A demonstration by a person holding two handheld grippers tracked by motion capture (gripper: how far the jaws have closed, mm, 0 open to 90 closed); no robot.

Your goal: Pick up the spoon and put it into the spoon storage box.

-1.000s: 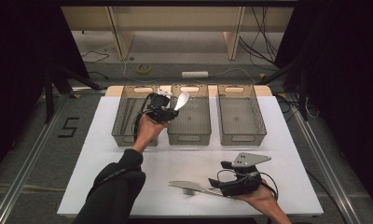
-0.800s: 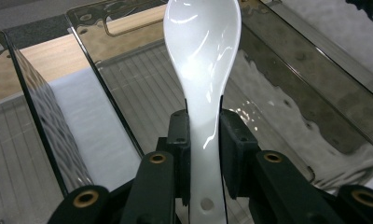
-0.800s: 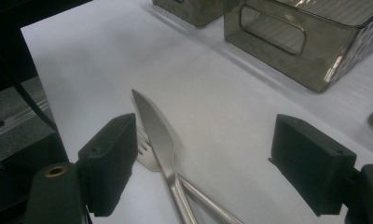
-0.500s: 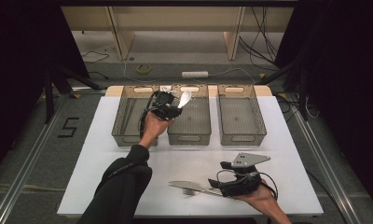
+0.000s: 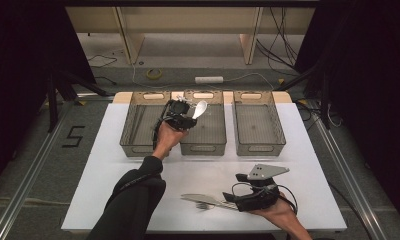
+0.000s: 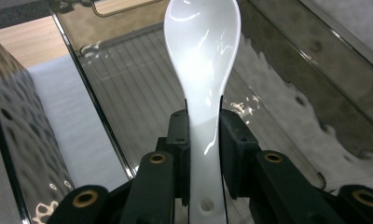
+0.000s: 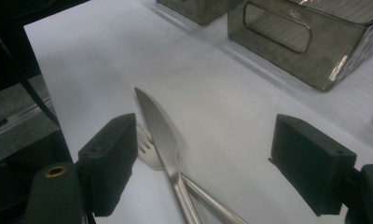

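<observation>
Left gripper (image 6: 203,135): pads clamped on the spoon (image 6: 204,60) handle, bowl out over the middle bin (image 5: 208,145). Lower it near the floor before you let go (less bounce). Right gripper (image 7: 212,163): jaws wide, empty, straddling knife (image 7: 159,135) and fork (image 7: 145,149), well short of the bin.

Glossy white spoon (image 6: 202,60), matt metal knife (image 7: 159,128)

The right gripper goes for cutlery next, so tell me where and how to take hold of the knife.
Grip the knife by its handle, the narrow stem behind the blade, coming straight down from above with the jaws across it. It lies flat on the white table, its blade partly over the fork, so a grip on the handle probably avoids catching both.
</observation>
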